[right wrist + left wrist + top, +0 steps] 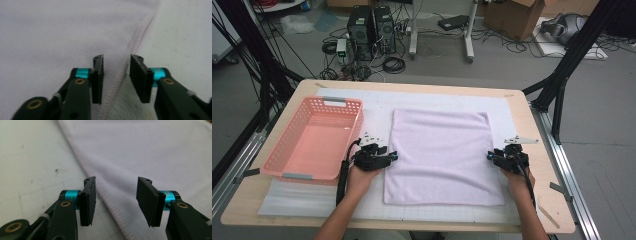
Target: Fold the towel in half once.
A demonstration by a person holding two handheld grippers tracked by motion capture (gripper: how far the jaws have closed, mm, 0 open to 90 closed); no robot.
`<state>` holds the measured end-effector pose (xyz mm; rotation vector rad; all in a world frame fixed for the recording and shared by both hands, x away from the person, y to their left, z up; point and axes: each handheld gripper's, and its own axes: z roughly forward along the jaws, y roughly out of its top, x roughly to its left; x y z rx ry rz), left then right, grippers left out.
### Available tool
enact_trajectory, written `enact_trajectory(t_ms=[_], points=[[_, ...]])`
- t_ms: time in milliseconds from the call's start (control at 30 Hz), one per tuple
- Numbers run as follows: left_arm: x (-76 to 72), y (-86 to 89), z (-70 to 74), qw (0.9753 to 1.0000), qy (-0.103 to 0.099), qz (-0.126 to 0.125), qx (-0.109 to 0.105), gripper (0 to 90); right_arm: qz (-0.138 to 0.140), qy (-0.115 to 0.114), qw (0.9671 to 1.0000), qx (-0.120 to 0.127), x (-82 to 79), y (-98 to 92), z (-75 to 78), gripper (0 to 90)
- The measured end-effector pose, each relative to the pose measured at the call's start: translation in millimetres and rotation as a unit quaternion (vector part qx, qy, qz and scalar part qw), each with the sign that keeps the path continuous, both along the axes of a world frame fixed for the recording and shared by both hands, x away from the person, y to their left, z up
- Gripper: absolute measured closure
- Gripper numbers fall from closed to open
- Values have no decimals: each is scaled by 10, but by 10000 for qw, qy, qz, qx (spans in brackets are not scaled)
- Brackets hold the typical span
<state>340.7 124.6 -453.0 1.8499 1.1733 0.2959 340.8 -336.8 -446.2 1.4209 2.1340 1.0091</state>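
A pale lavender towel (442, 155) lies flat on a white gridded mat (377, 102). My left gripper (394, 156) rests at the towel's left edge, about midway along it. In the left gripper view, the left gripper (116, 181) is wide open over the towel (150, 150), with the stitched hem (100, 187) running between the jaws. My right gripper (488, 156) sits at the towel's right edge. In the right gripper view, the right gripper (117, 58) is open by a narrower gap and straddles the towel's (62, 32) hem (120, 72) without clamping it.
A pink slotted basket (343, 103) stands empty on the table's left, just beyond my left gripper. The wooden table (542, 145) ends a short way right of my right gripper. Bare mat (30, 157) lies to the left of the towel.
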Motion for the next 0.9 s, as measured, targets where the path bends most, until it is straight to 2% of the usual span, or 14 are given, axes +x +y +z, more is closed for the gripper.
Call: enact_trajectory(t_ms=[33,100,167,233,267,300,333,367,400,467,500,700,833,900], points=[[-1,-10,3,10000,-38,35,20,500,37,-59,9999,-75,-1,2,10,832],[-11,-55,5,9997,-101,-64,220,622,-1,-238,9986,-462,4,34,22,858],[-23,-81,10,9992,-172,-47,371,654,-238,-348,9973,-600,17,33,15,862],[-21,-81,9,9992,-160,8,362,711,-454,-300,9969,-577,26,3,-3,856],[-21,-79,10,9992,-168,-55,358,742,-498,-309,9966,-573,16,-1,-7,846],[-27,-93,10,9990,-205,-88,383,809,-533,-322,9961,-625,3,12,-3,812],[-37,-107,14,9988,-235,-107,427,822,-543,-294,9961,-636,-8,25,0,749],[-40,-114,18,9984,-269,-97,487,834,-535,-271,9966,-573,-20,13,6,657],[-39,-120,19,9983,-295,-61,501,839,-592,-261,9971,-404,-38,-13,19,609],[-32,-115,22,9981,-325,45,518,849,-536,-274,9982,-27,-92,-83,59,582],[-28,-115,22,9981,-333,107,515,850,-487,-310,9983,57,-125,-102,82,576],[-39,-91,33,9979,-350,332,437,829,-15,-354,9993,-139,-380,-81,114,573],[-128,-12,28,9988,-316,168,332,618,193,-341,9992,-93,-563,-90,127,583],[-199,40,28,9992,-349,52,202,584,258,-338,9991,-67,-648,-100,117,595]])
